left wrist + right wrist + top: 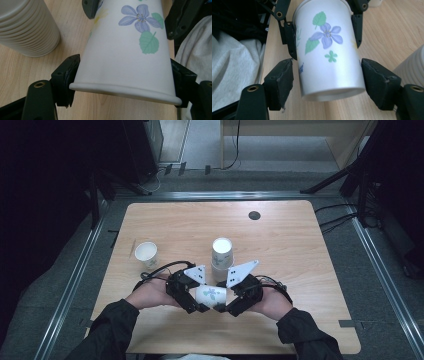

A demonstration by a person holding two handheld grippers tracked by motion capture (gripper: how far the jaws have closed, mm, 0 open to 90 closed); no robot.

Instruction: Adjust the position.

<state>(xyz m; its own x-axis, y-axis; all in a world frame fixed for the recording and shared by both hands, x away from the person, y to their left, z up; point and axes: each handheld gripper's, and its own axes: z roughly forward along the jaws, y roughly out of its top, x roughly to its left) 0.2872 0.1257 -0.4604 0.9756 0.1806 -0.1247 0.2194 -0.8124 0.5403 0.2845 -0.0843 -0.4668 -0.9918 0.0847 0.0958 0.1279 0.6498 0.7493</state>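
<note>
Flowered cup [125, 50] rim pinched by left gripper [122, 77], right gripper [327, 82] slack — lone cup [146, 253] overhead

Wooden table [280, 245], cup stack [221, 255], cup [146, 254]

The high view looks forward and down from above the person's side of the light wooden table [280, 235], far enough back to see all of it. The left gripper view sits very close, looking along its own jaws at the white paper cup with purple flowers [130, 50] lying on its side. The right gripper view is just as close and looks at the same cup [327, 50] from the other end. The high view has that cup [211, 294] low in the middle of the frame.
</note>
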